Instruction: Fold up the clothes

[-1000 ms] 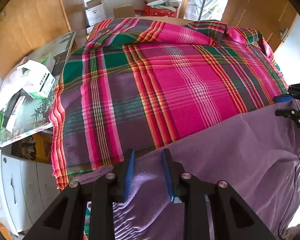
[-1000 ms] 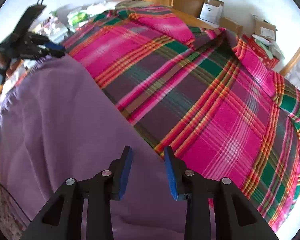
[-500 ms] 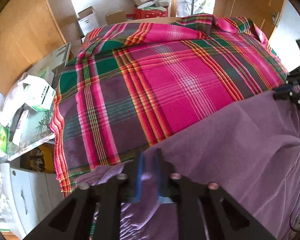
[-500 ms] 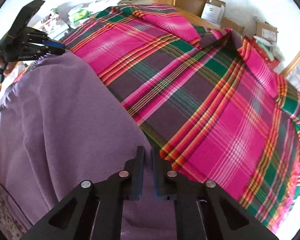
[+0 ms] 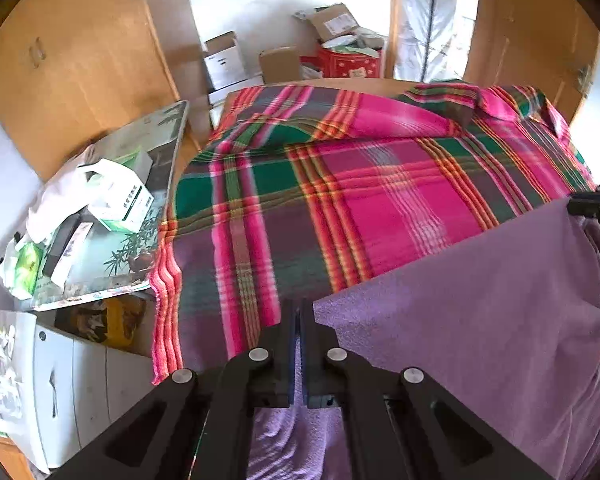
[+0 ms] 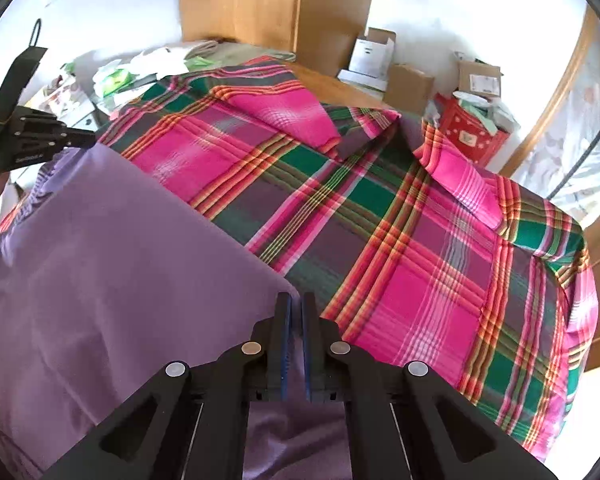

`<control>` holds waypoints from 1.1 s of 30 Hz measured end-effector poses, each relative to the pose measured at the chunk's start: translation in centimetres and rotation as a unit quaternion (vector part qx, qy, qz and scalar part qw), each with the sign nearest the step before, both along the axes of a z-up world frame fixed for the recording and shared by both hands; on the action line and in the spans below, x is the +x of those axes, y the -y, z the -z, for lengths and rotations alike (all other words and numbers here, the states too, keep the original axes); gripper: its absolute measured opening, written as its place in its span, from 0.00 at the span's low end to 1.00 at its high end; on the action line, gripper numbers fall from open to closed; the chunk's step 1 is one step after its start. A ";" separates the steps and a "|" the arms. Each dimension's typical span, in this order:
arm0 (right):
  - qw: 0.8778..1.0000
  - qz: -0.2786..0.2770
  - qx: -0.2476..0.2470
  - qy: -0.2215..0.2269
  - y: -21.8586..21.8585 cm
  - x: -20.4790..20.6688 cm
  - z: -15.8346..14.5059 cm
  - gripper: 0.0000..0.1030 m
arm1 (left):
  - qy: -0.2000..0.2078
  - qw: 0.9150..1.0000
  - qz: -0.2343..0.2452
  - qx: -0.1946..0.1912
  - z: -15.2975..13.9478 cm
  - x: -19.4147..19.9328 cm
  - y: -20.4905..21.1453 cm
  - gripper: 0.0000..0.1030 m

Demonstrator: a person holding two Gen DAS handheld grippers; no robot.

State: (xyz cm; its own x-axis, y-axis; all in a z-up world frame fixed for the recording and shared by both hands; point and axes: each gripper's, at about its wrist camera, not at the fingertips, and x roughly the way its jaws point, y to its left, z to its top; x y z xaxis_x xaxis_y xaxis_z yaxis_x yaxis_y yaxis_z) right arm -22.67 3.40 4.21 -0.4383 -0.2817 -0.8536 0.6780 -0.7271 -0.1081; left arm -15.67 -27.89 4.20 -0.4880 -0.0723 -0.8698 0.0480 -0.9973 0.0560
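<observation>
Plaid blanket (image 5: pixel 340 200) covers the bed. Purple garment (image 5: pixel 480 300) is stretched taut over its near edge. Left tool (image 5: pixel 300 320) and right tool (image 6: pixel 294 312) each clamped on a garment corner.

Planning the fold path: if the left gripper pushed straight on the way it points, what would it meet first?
The left gripper, shut on the purple cloth, points over the plaid blanket. It would likely meet that blanket first, though depth is unclear.
</observation>
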 end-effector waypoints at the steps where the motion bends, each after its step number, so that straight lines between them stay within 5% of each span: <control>1: 1.000 0.005 0.001 0.003 0.2 -0.3 0.4 0.05 | 0.002 1.000 -0.004 0.002 0.3 -0.2 0.2 0.01; 13: 0.999 0.033 0.014 0.000 1.8 -1.8 2.2 0.05 | 0.015 1.000 -0.023 0.015 2.0 -1.1 1.1 0.02; 19: 0.998 0.065 -0.023 -0.007 -0.7 -1.6 -0.2 0.15 | 0.012 0.998 -0.044 0.051 1.3 -0.3 1.7 0.04; 26: 0.982 0.159 -0.089 -0.045 -8.7 0.9 -4.9 0.15 | -0.024 0.995 -0.055 0.078 -2.3 2.6 1.1 0.04; 33: 0.948 0.281 -0.149 -0.024 -19.7 5.5 -5.4 0.19 | -0.044 0.993 0.033 0.101 -5.0 4.6 -6.0 0.13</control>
State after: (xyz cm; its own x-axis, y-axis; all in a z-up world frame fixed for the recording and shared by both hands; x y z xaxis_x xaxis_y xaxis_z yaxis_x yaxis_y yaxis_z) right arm -17.21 23.14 9.61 -0.6271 -0.2179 -0.7479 0.1743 -0.9750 0.1379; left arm -11.08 -21.93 9.19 -0.5600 0.1340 -0.8176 -0.0229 -0.9890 -0.1464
